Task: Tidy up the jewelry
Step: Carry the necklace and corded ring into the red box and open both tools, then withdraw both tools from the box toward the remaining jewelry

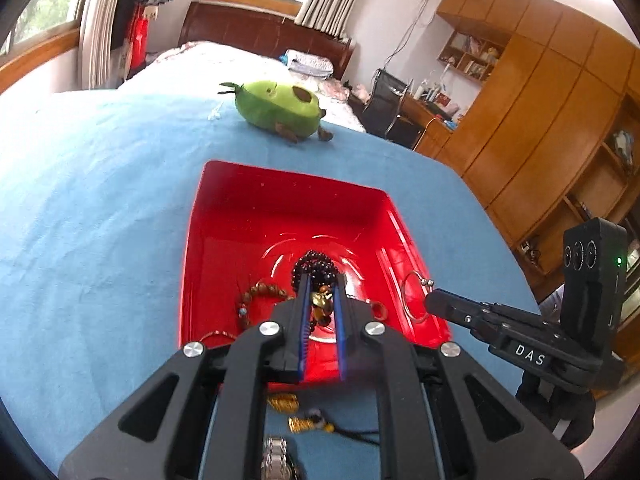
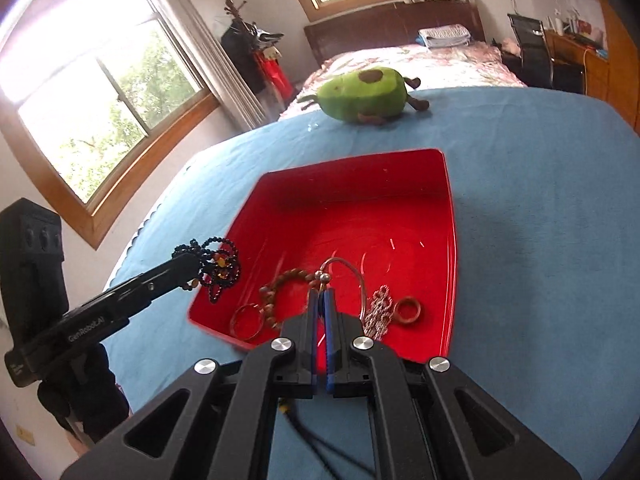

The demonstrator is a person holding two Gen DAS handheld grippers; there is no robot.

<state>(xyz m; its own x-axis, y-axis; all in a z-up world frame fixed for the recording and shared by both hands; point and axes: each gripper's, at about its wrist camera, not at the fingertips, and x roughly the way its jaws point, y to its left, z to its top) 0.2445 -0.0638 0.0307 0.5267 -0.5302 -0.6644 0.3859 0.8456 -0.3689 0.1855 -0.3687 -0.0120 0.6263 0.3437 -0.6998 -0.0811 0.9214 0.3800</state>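
Two claws work over one red tray (image 2: 400, 184) that sits on a bed covered by a blue sheet (image 2: 540, 220).

Left claw (image 1: 323, 280): jaws nearly closed, clamped on a bunched strand of black beads (image 2: 216, 264) with amber and gold pieces mixed in. In the right wrist view the strand hangs at centre left of the frame, over the tray's left edge, clear of the tray floor.

Right claw (image 2: 321, 294): jaws almost together, pinching the ball-tipped end of a thin silver bangle (image 2: 358, 276). The bangle's loop stands tilted up from the tray, right of the claw tips.

Tray contents, near edge, seen from the right wrist:
- brown wooden bead bracelet (image 2: 280, 286), left of centre
- plain copper-toned ring-shaped bangle (image 2: 246, 322), lower left corner
- silver chain (image 2: 378, 312), in a heap, just right of the bangle
- small reddish-brown ring (image 2: 408, 312), beside the chain
Far half of the tray is bare red plastic.

Outside the tray, bottom of the left wrist view, on the sheet under the claw body: gold-coloured charms (image 1: 300, 420) on a black cord and a metal watch (image 1: 276, 460), partly hidden.

Green avocado plush (image 2: 366, 94) lies on the sheet beyond the tray, well apart from it.
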